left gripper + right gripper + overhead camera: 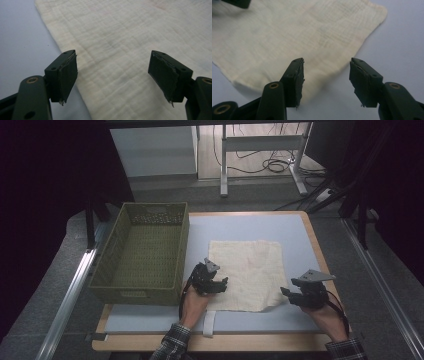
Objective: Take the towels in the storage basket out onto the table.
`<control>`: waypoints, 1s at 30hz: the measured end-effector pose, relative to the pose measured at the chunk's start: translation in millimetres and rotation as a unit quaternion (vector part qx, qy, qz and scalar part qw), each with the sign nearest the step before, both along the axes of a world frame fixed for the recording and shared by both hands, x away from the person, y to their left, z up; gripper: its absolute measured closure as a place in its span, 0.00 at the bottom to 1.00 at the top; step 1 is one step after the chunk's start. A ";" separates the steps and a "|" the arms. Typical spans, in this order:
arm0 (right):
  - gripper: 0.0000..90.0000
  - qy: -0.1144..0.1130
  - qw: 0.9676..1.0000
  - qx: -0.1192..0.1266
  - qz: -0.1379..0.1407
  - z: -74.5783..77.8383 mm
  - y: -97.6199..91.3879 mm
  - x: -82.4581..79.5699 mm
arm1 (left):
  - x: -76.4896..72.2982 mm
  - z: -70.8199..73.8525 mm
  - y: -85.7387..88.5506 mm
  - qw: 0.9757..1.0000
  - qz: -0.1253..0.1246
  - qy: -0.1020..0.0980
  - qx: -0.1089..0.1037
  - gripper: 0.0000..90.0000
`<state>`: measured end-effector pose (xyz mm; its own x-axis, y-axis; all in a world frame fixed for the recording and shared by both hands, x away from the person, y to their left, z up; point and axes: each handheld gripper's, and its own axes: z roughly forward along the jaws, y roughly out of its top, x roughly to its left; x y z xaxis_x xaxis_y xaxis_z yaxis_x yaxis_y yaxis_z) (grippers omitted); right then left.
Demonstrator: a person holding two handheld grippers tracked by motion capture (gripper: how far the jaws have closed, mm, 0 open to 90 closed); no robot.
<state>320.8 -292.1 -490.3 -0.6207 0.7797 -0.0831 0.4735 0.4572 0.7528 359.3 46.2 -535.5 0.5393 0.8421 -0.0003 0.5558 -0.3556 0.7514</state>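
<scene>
1. My left fingers (pixel 223 282): spread wide and holding nothing, at the near-left part of the cloth (pixel 246 274). In the left gripper view the two pads (pixel 68 75) stand well apart with the cloth's left edge running between them, neither pad pressing on it.

2. My right fingers (pixel 286 292): parted about halfway and holding nothing, at the cloth's near-right corner. In the right gripper view the cloth's edge passes just beyond the left pad (pixel 295 80), and bare mat shows between the pads.

3. Cloth: cream, crinkled weave, lying flat and spread on the pale blue mat (pixel 300 240) at the middle of the counter (pixel 315 245), just right of the basket. The near-right corner looks slightly rounded or lifted; I cannot tell which.

4. White strip (pixel 209 322): lies on the mat at the near edge, just in front of the cloth.

5. Basket (pixel 142 252): olive woven, open-topped, at the counter's left, close beside my left hand (pixel 192 305).

Risks, as I judge them:
- Thin fabric lying flat; fingers closing too high would pinch air, too low would scrape the mat and push the cloth into a wrinkle.
- The right fingers sit mostly off the cloth; closing there could catch only a sliver of the corner, which would slip out on lifting.
- Uneven grips on the two sides would drag the cloth askew.
- The left hand is near the basket wall; a sideways sweep could nudge it.
</scene>
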 end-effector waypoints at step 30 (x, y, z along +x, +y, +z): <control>0.66 -0.016 0.999 0.041 -0.020 37.5 -12.4 -19.3 | -1.7 -6.2 0.1 1.000 -0.001 0.014 0.005 0.26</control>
<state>301.5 -304.5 -452.8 -0.5863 0.8092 -0.0373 0.4662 0.3747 0.8014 357.6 46.3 -541.7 0.5406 0.8413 -0.0061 0.5753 -0.3643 0.7324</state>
